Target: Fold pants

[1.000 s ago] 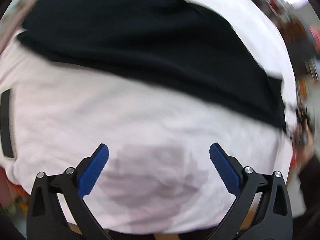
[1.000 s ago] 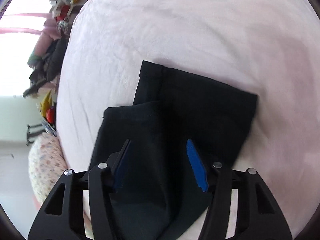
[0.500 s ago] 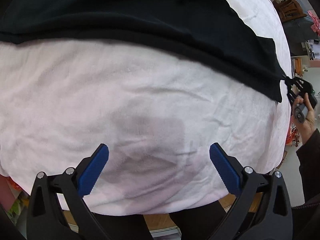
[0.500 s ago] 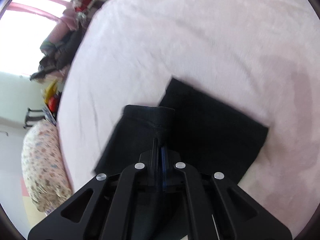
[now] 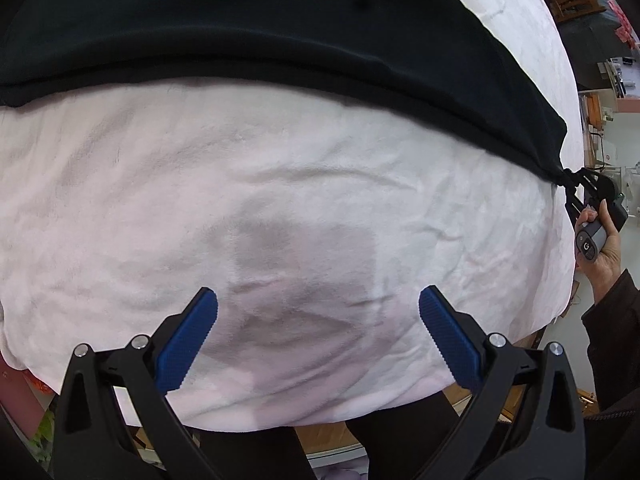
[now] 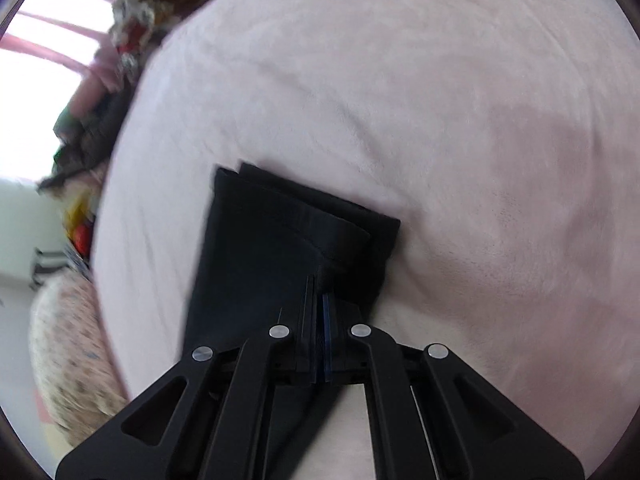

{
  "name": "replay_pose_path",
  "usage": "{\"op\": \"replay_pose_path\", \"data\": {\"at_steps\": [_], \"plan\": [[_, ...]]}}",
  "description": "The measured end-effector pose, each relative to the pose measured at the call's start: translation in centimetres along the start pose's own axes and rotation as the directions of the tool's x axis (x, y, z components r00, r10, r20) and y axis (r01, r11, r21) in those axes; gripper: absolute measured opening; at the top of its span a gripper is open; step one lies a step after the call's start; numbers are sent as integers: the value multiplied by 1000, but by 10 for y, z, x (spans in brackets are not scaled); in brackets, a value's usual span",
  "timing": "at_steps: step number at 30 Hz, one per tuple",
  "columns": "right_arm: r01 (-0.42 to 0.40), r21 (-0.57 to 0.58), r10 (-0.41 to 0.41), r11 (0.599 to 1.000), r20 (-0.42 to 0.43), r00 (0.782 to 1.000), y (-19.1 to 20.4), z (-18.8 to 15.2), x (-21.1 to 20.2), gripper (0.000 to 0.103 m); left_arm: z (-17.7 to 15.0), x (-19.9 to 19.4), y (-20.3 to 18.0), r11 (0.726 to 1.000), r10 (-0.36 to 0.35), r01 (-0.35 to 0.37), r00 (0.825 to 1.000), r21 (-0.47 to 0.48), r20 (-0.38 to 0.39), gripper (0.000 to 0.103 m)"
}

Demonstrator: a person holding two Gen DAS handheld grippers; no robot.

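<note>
Pale pink bedding [image 5: 280,184] covers the bed and fills both wrist views, with cluttered furniture showing at the edges. Black pants [image 5: 248,32] stretch across the top of the left wrist view from 9 o'clock to 3 o'clock. The left gripper [image 5: 318,338] hangs over bare bedding at 6 o'clock, its blue pads [image 5: 186,342] spread wide with nothing between them. At 3 o'clock the right gripper [image 5: 570,182], held in a hand [image 5: 604,248] with a dark sleeve [image 5: 614,340], pinches the pants' end. In the right wrist view the right gripper [image 6: 319,300] has its jaws pressed together on dark cloth, and the pants [image 6: 280,248] lie doubled toward 12 o'clock.
</note>
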State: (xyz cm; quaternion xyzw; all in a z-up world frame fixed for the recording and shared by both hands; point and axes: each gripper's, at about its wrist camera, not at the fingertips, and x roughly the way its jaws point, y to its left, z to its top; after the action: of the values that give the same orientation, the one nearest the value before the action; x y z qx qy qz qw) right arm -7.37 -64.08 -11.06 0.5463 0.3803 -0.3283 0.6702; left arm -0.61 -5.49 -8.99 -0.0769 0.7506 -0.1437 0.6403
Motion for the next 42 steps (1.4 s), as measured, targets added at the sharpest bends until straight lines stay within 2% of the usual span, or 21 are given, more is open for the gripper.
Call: {"op": "replay_pose_path", "data": {"at_steps": [1,3,5,7,8,9,10,11,12,14,16,17,20,25,29,34,35,36,38,42], "plan": [[-11,13,11,1000,-6,1000,-1,2,-2,3,1,1,0,1000,0,0,1000,-6,0,101],[-22,33,21,999,17,1000,-2,4,-14,11,2,-2,4,1000,-5,5,1000,-21,11,101],[-41,25,40,999,30,999,1,-1,-25,11,4,-3,8,1000,-4,5,1000,-25,23,101],[-122,-33,121,992,-42,992,11,-18,-27,11,9,-4,17,998,-17,19,999,-55,34,101],[-163,-78,152,984,-123,981,19,-30,-23,11,13,-7,25,995,-29,33,998,-91,51,101],[-222,-123,188,967,-242,952,32,-51,-15,11,17,-10,34,990,-44,52,997,-132,69,101],[-277,-155,206,948,-366,908,46,-79,-6,11,21,-12,41,984,-56,69,995,-165,81,101],[-301,-166,207,939,-426,881,54,-94,-1,11,25,-16,53,972,-71,91,992,-216,100,101],[-339,-168,211,926,-514,831,64,-122,7,11,28,-18,61,963,-75,101,991,-250,112,101],[-367,-117,221,923,-619,754,74,-166,25,11,31,-26,77,945,-74,114,988,-306,138,101],[-354,-47,236,934,-661,712,77,-191,41,11,32,-31,87,938,-63,111,986,-328,152,101],[-334,-20,234,942,-677,698,78,-206,51,11,31,-34,91,937,-57,107,986,-332,158,101],[-310,-13,218,951,-685,695,82,-223,63,11,24,-40,102,936,-46,99,986,-338,162,101],[-249,17,202,968,-639,742,82,-221,70,11,10,-36,113,925,-49,102,987,-367,151,101],[-204,48,187,978,-636,749,73,-217,71,11,3,-33,123,916,-60,112,988,-384,144,101],[-179,31,160,983,-620,768,76,-220,69,11,3,-35,125,912,-63,117,987,-392,147,101],[-180,34,162,983,-620,768,77,-221,69,13,4,-34,125,911,-64,118,987,-396,147,101],[-179,39,164,983,-621,766,79,-222,70,34,5,-34,125,909,-65,119,987,-399,148,101],[-178,56,176,982,-604,778,75,-220,66,62,4,-34,128,909,-66,120,987,-400,146,101],[-180,30,163,983,-587,793,78,-219,66,60,2,-33,129,908,-68,119,988,-401,141,101]]}}
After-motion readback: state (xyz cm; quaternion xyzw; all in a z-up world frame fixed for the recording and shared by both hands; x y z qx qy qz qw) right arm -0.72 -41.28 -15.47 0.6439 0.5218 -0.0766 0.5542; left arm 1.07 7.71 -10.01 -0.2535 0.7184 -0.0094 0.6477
